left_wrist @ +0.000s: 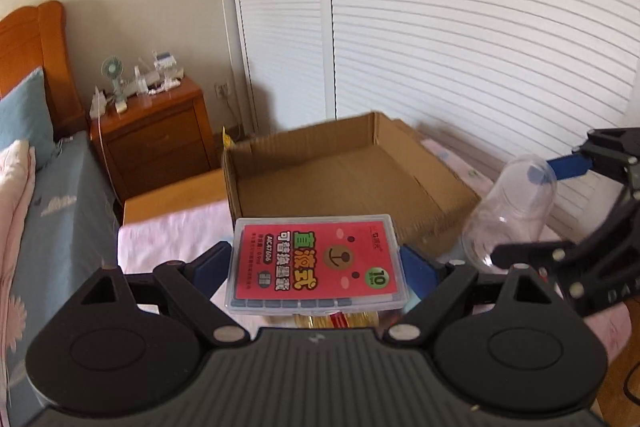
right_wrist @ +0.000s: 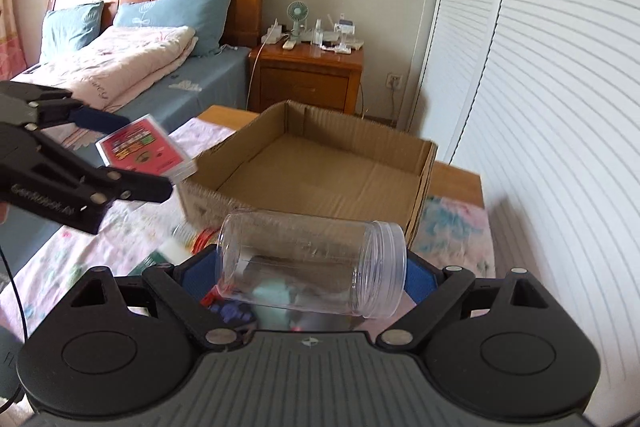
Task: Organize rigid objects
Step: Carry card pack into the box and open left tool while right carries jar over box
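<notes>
- Our left gripper clamps a red-labelled plastic case.
- Our right gripper clamps a clear jar sideways.
- A cardboard box sits at twelve o'clock.

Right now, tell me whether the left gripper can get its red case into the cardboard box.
Probably yes. The left gripper holds the red case by its sides, lifted just short of the cardboard box. The box is open-topped and looks empty, and the right gripper with its clear jar is off to one side.
</notes>
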Demonstrator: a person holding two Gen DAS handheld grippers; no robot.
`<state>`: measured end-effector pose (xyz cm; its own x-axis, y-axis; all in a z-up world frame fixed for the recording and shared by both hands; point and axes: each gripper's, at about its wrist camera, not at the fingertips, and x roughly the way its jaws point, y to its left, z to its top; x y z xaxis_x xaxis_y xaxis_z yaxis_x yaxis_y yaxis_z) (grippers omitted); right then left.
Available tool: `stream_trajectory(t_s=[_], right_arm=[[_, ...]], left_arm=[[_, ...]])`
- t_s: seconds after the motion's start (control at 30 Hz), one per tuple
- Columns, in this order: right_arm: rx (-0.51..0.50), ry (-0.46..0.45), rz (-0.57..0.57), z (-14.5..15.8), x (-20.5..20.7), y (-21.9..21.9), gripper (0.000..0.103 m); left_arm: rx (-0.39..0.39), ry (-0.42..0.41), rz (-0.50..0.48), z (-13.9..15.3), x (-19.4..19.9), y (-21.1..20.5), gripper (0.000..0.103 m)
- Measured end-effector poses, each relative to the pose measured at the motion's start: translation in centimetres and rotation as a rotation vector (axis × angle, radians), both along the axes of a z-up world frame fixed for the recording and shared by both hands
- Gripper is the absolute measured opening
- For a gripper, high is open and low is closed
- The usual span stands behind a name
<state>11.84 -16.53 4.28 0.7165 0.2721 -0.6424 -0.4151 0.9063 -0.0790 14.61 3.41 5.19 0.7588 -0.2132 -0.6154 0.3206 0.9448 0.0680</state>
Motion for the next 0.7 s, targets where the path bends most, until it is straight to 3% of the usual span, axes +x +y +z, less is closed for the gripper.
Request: stream_trajectory(t_s=[0.23, 0.47, 0.7], right_arm=[[-0.012, -0.012, -0.008, 0.7, 3.9, -0.1, 0.095], [-0.006, -0.006, -0.027, 0.5, 6.0, -0.6, 0.095], [-0.005, 0.01, -0.05, 0.0, 7.2, -0.8, 0.095]], left_arm=[[0.012, 0.024, 0.013, -0.5, 8.2, -1.6, 0.089], [0.025, 0.041, 0.043, -1.6, 13.8, -2.6, 0.089], [0.022, 0.03, 0.068, -3.2, 15.1, -2.8, 0.095]])
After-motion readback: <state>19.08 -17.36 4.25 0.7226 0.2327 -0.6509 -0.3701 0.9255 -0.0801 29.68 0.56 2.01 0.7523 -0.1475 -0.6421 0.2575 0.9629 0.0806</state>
